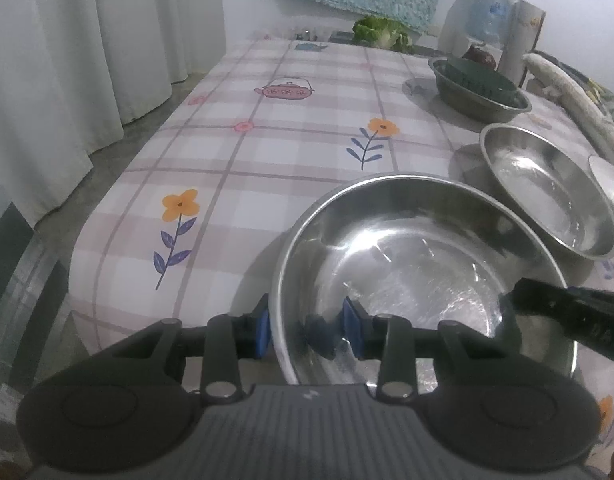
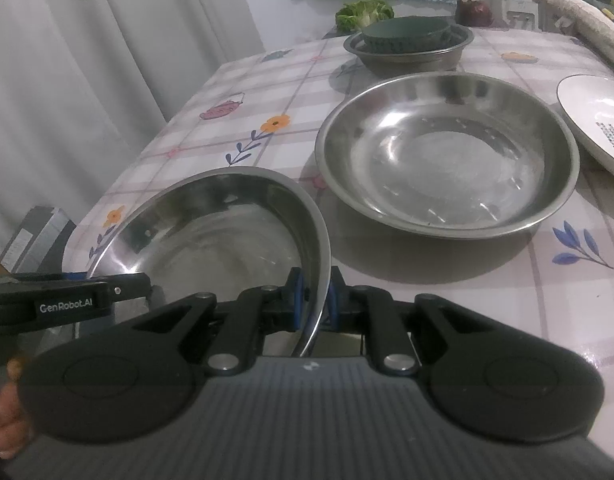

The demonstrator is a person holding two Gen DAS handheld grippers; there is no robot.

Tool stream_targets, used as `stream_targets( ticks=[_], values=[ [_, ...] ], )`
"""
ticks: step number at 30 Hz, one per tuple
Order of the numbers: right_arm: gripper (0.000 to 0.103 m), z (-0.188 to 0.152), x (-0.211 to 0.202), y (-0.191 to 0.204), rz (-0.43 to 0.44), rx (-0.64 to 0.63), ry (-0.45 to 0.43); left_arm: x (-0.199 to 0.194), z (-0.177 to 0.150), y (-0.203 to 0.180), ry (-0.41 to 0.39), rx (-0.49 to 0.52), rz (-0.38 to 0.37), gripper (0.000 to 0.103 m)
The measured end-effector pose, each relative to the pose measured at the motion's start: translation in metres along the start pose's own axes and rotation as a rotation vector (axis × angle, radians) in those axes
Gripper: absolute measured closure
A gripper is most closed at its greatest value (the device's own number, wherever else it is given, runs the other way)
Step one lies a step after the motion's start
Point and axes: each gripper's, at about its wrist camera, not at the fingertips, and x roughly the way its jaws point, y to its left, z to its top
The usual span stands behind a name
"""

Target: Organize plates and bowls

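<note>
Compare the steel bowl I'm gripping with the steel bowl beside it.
The gripped bowl has both grippers at its rim; the bowl beside it is untouched. The gripped one sits nearest the table edge; the other lies farther in, next to a white plate. Both are empty, shiny, upright stainless bowls.

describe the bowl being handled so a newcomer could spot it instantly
On the checked floral tablecloth, find the three steel bowls in a row. It is the nearest steel bowl, at the table's front edge. Unlike its neighbours, both grippers straddle its rim, and the right gripper is clamped on it.
</note>
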Motion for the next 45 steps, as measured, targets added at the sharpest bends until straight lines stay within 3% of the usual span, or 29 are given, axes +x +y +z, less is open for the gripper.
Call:
stream_targets(
  ticks=[25, 45],
  values=[
    [0.088, -0.006, -0.007, 0.002, -0.028, -0.006, -0.011, -0.008, -0.006, -0.006, 0.011, 0.024, -0.006, 0.065],
    [0.089, -0.005, -0.004, 0.001, -0.017, -0.016, -0.017, 0.000, 0.001, -0.009, 0.030, 0.047, 0.006, 0.057]
  ],
)
